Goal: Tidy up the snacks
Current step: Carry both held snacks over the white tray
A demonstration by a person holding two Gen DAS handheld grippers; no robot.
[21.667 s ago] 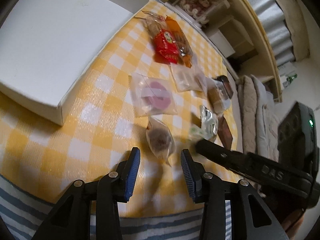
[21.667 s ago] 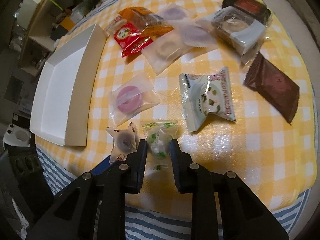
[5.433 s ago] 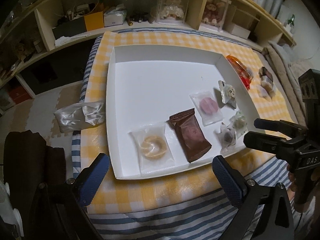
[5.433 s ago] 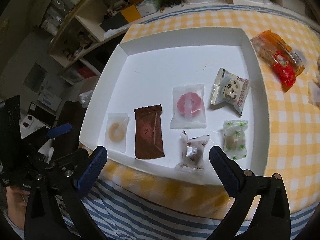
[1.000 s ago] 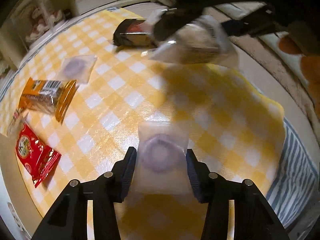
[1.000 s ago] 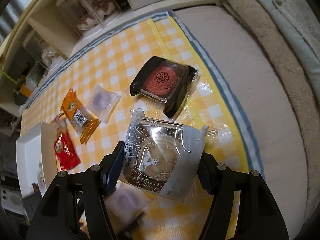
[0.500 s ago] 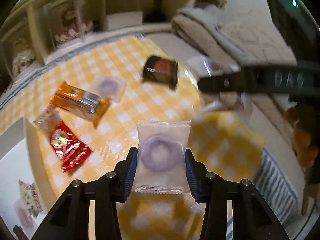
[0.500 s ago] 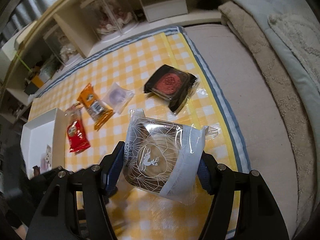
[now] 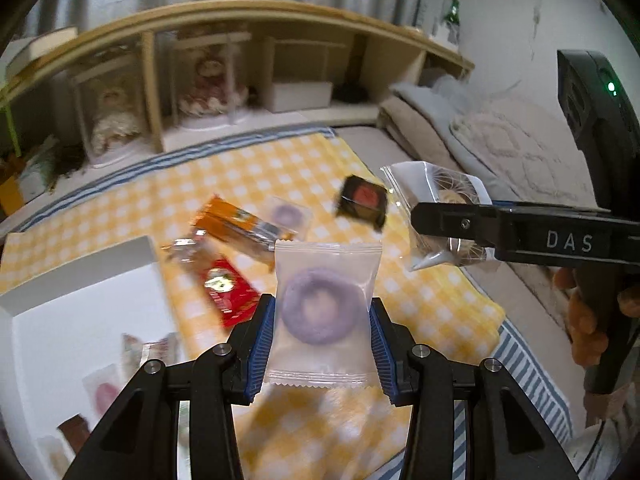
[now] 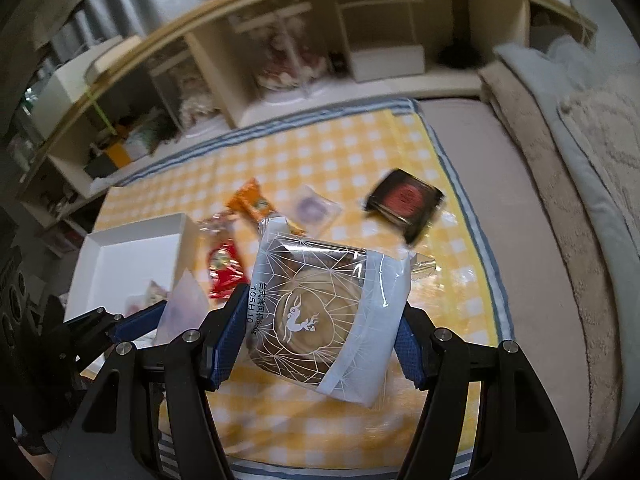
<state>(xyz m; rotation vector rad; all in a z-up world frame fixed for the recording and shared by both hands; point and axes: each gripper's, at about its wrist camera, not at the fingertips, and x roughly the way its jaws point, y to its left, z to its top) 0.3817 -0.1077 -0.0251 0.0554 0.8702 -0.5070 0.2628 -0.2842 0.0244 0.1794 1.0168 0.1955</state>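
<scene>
My left gripper (image 9: pixel 320 334) is shut on a clear packet with a purple ring cookie (image 9: pixel 318 312), held above the yellow checked table (image 9: pixel 260 176). My right gripper (image 10: pixel 320 336) is shut on a white-patterned pastry packet (image 10: pixel 324 312), also held in the air; it also shows in the left wrist view (image 9: pixel 444 216). The white tray (image 9: pixel 80 320) with several snacks lies at the lower left. On the cloth lie a red packet (image 9: pixel 226 290), an orange packet (image 9: pixel 236 220), a second purple cookie packet (image 9: pixel 288 212) and a black-and-red boxed cake (image 9: pixel 362 198).
A low wooden shelf (image 9: pixel 240 60) with dolls in cases and a white box runs behind the table. Folded blankets and cushions (image 9: pixel 500 140) lie to the right. The table's blue-striped edge (image 9: pixel 520 352) is near the front right.
Both grippers have risen and tilted up with their packets, so the shelf and more of the room show. The tray has come into view at the left.
</scene>
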